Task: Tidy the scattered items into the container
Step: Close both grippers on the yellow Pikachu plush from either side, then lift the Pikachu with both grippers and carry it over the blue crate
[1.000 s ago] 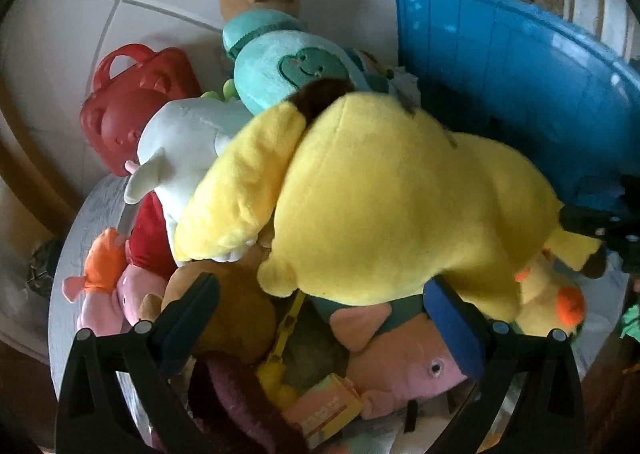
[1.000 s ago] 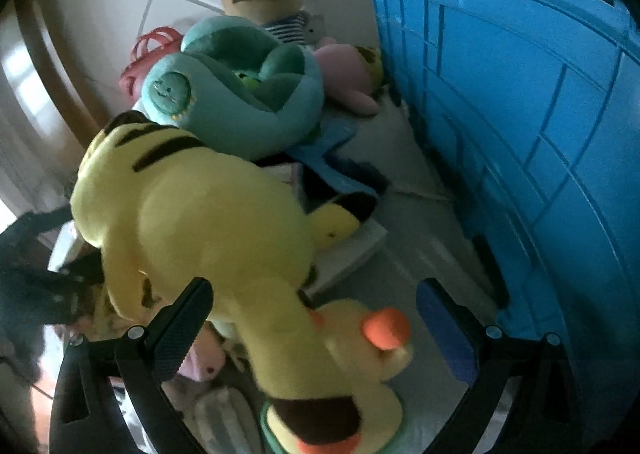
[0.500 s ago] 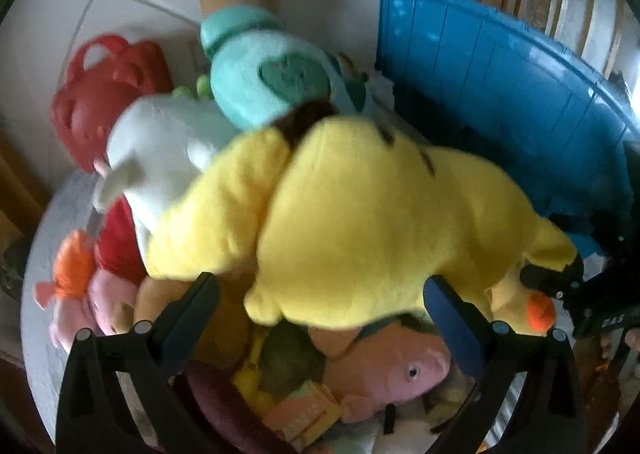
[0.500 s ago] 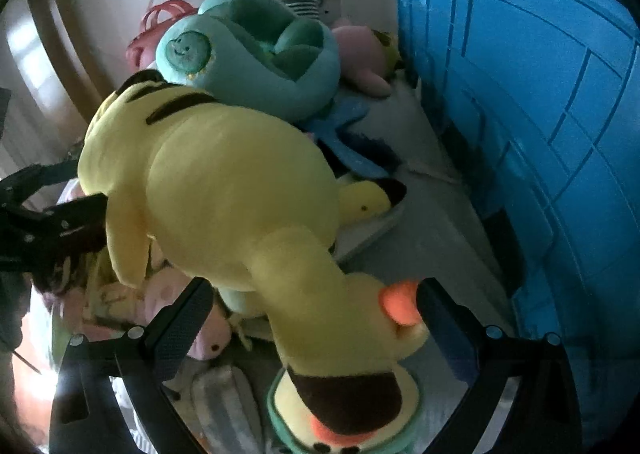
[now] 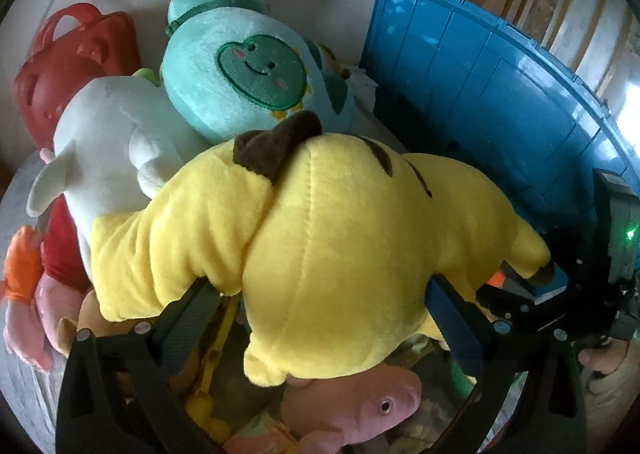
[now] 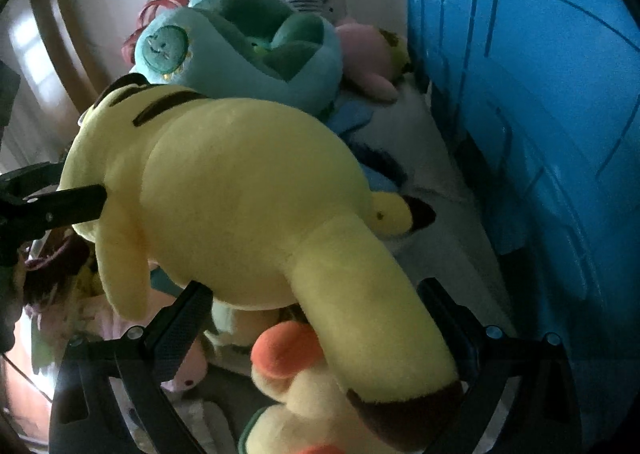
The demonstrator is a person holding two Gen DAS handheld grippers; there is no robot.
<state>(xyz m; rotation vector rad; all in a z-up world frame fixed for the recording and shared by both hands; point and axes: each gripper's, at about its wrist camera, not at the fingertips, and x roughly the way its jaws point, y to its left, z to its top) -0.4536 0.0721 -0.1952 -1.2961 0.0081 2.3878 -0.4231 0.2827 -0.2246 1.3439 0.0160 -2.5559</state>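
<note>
The left claw (image 5: 320,318) clasps the yellow plush (image 5: 340,238) at its body, fingers pressed in on both flanks. The right claw (image 6: 316,318) straddles that plush's long ear, fingers spread; contact is unclear. Only the left view shows the one pink pig (image 5: 360,402) beneath and the one white plush (image 5: 108,142); only the right view shows the one duck (image 6: 304,386). The plush has risen and looms closer than a second ago. Beyond lie one teal cushion (image 5: 248,74) and, at right, one blue crate (image 6: 532,102).
</note>
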